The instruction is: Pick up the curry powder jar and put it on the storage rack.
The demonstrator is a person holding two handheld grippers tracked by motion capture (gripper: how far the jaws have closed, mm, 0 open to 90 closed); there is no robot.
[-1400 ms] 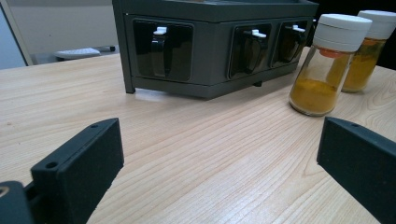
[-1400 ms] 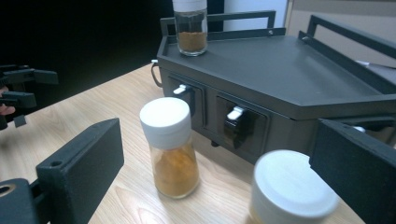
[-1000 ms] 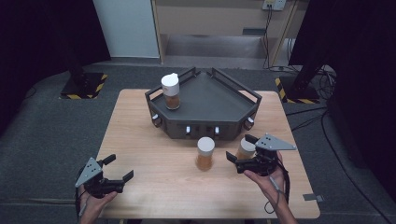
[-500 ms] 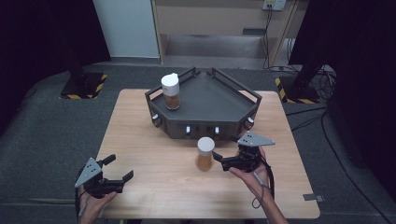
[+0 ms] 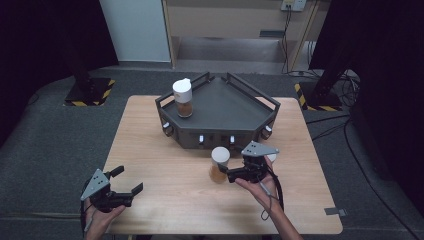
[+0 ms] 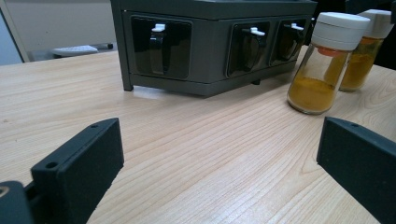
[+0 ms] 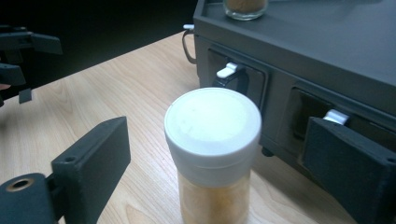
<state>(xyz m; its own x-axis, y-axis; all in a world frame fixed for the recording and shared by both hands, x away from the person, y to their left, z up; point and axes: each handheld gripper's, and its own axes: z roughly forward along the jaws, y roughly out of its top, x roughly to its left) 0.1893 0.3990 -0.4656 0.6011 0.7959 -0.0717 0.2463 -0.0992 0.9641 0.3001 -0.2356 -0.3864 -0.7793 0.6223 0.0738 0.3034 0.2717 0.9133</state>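
Spice jar (image 5: 219,164) with white lid stood on wooden surface (image 5: 165,150) just near of dark rack (image 5: 235,107), between wide-open jaws of right gripper (image 5: 224,171), ungrasped. Left gripper (image 5: 131,181) hovered near-left, jaws open, empty.

right gripper (image 5: 226,172) is sliding leftward, away from the table's right edge | jaws spread, now flanking the white-lidded spice jar (image 5: 219,164) | second jar (image 6: 369,46) near the right edge now uncovered behind it

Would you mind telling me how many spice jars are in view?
3: one jar on the tray, one jar between the right gripper's jaws, and one jar just behind it. Others may be hidden.
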